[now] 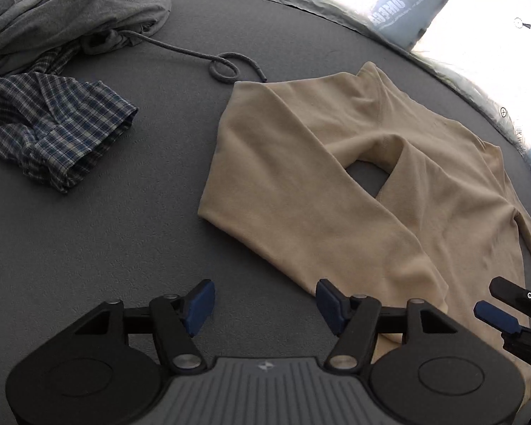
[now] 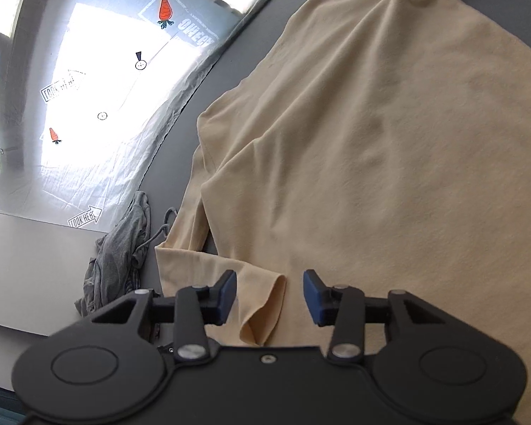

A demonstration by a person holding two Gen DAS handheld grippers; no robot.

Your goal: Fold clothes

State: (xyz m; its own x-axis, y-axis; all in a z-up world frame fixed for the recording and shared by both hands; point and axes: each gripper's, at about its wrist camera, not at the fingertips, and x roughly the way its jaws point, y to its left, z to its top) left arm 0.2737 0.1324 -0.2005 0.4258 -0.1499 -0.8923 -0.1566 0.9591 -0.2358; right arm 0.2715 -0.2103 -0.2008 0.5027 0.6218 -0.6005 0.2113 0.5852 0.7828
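On the grey table (image 1: 124,233) we read from the left: a plaid shirt (image 1: 46,124) and a grey garment (image 1: 63,10) lie bunched, well apart from the beige long-sleeved top (image 1: 336,194), which is spread flat at centre-right with both sleeves crossed over its body. Our left gripper (image 1: 265,306) hovers at the top's near edge, jaws wide apart and holding nothing; our right gripper (image 2: 269,295) is likewise spread, with a sleeve cuff (image 2: 262,315) lying between its fingers, not yet pinched. To fold well, we judge each gripper should close on an outer edge through all layers, lift together and carry the cloth over evenly. No containers are in view.
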